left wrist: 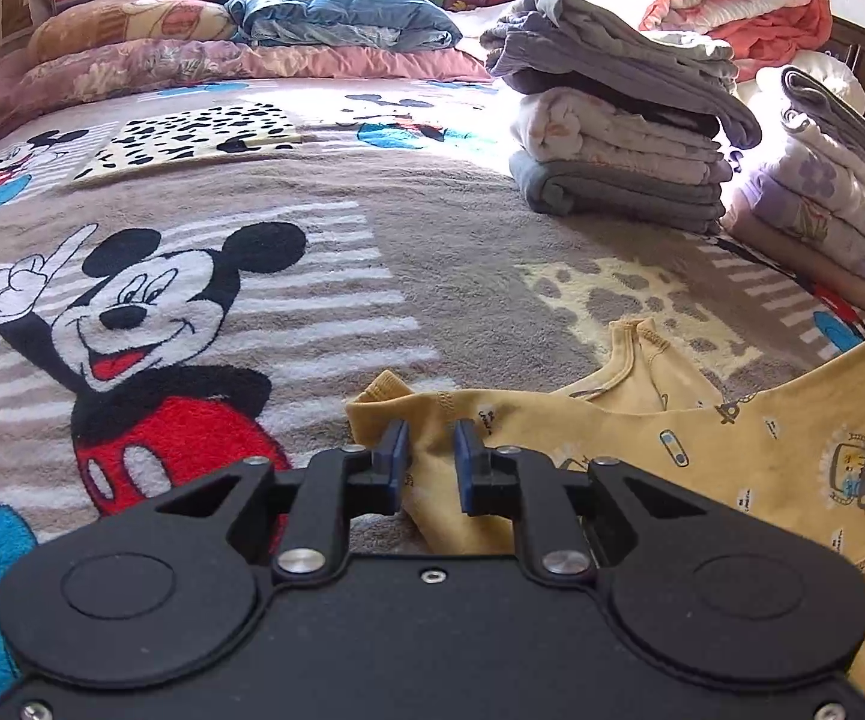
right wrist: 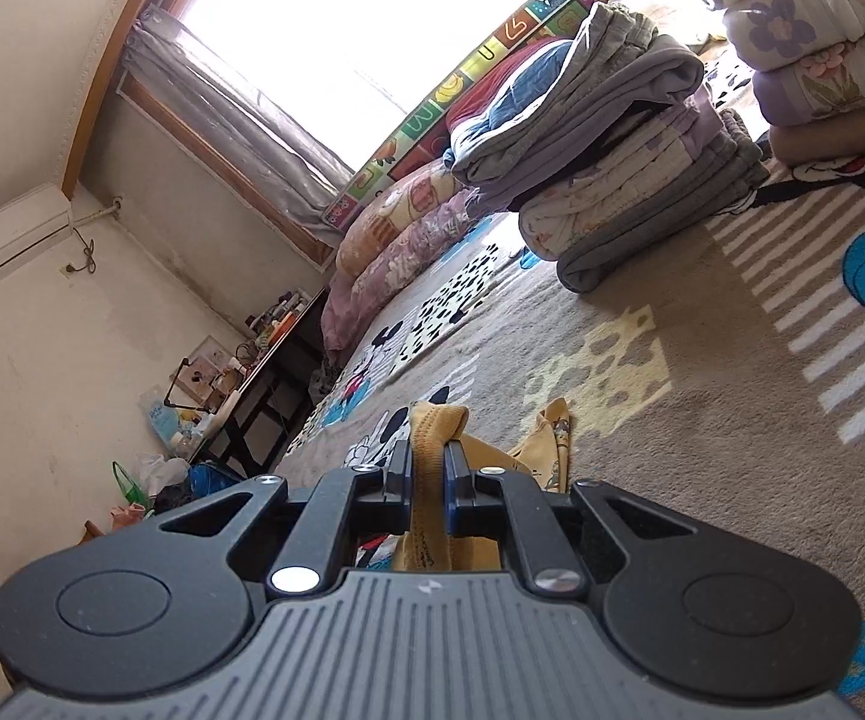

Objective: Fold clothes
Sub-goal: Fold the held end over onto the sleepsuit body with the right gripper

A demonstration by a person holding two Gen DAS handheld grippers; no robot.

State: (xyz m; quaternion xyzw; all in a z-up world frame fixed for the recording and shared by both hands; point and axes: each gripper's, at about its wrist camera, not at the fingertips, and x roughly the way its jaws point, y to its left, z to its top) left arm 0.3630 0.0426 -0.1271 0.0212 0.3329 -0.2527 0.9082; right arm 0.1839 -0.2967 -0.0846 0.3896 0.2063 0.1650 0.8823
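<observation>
A yellow printed child's top (left wrist: 702, 444) lies partly lifted over the Mickey Mouse bedspread (left wrist: 192, 300). My left gripper (left wrist: 431, 435) is shut on its left shoulder edge, the blue pads pinching the cloth. My right gripper (right wrist: 427, 456) is shut on another bunched edge of the same yellow top (right wrist: 432, 420), held just above the bedspread (right wrist: 672, 360). The top's collar (left wrist: 636, 360) rests on the bed between the two holds, and cloth rises toward the right edge of the left wrist view.
Two stacks of folded clothes stand at the right of the bed: a grey and white stack (left wrist: 618, 138) and a floral purple stack (left wrist: 822, 204). Pillows (left wrist: 132, 60) and a rolled orange quilt (left wrist: 744, 0) lie at the headboard. A cluttered desk (right wrist: 252, 360) stands beside the bed.
</observation>
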